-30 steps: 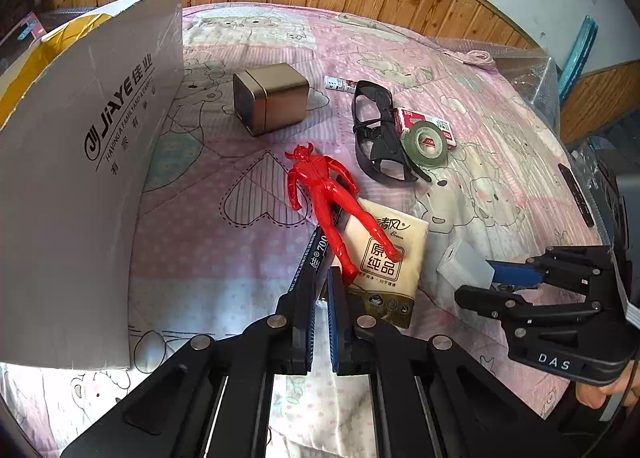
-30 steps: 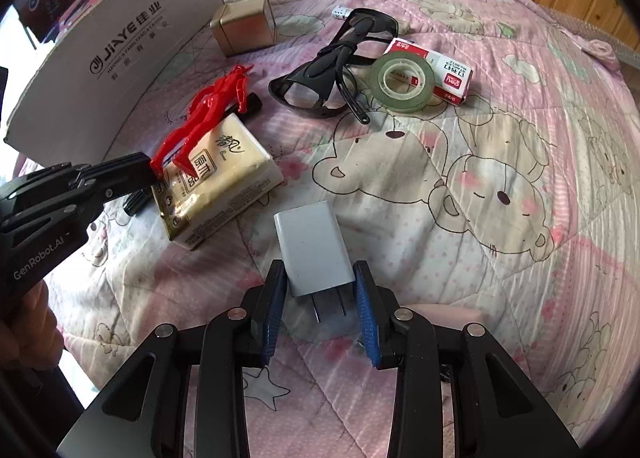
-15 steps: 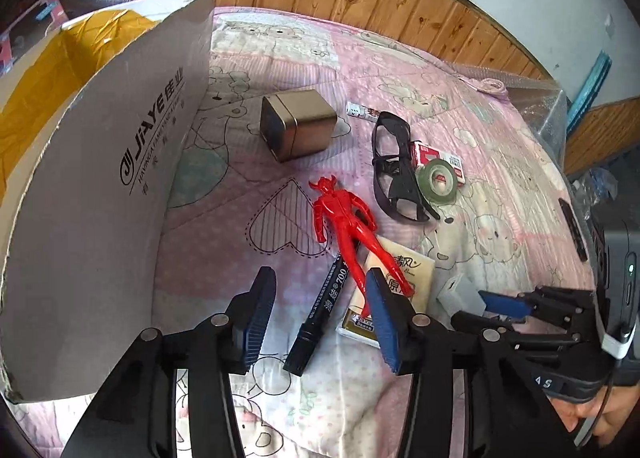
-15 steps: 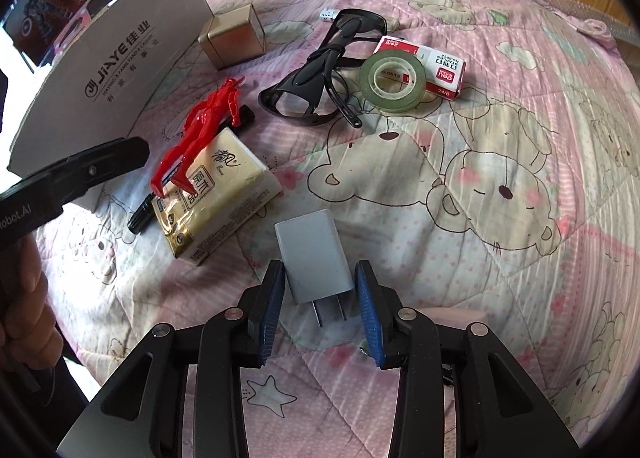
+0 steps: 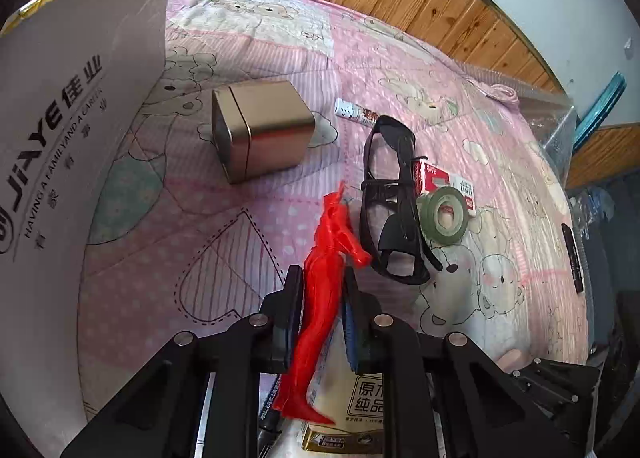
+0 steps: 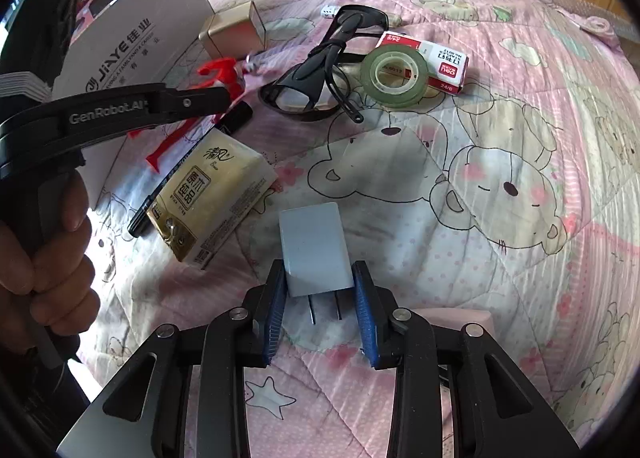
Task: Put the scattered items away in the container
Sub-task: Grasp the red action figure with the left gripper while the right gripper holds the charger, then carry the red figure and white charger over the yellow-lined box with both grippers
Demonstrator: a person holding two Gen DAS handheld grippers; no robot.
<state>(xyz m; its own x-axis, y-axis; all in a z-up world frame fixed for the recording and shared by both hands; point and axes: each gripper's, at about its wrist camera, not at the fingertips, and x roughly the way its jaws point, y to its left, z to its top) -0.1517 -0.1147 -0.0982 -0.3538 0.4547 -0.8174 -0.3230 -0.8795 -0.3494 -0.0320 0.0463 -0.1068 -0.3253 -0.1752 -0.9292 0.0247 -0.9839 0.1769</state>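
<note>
A red toy figure (image 5: pixel 328 258) hangs tilted between the fingers of my left gripper (image 5: pixel 320 278), which is shut on its waist. In the right wrist view the left gripper (image 6: pixel 224 98) holds the red toy figure (image 6: pixel 220 74) just above the quilt, near the cardboard box (image 6: pixel 132 30). My right gripper (image 6: pixel 320 274) is shut on a white charger plug (image 6: pixel 312 246), prongs pointing back toward the camera. The box's white flap (image 5: pixel 60 138) stands at the left.
On the pink quilt lie a gold tin (image 5: pixel 260 130), black glasses (image 5: pixel 392 202), a green tape roll (image 5: pixel 442 214), a red staples box (image 5: pixel 440 182), a tissue pack (image 6: pixel 212 194), a black marker (image 6: pixel 192 162) and a small tube (image 5: pixel 356 114). A wooden wall runs behind.
My left gripper opened, moved forward over the red figure, then shut on it. The right gripper kept hold of the charger and barely moved.
</note>
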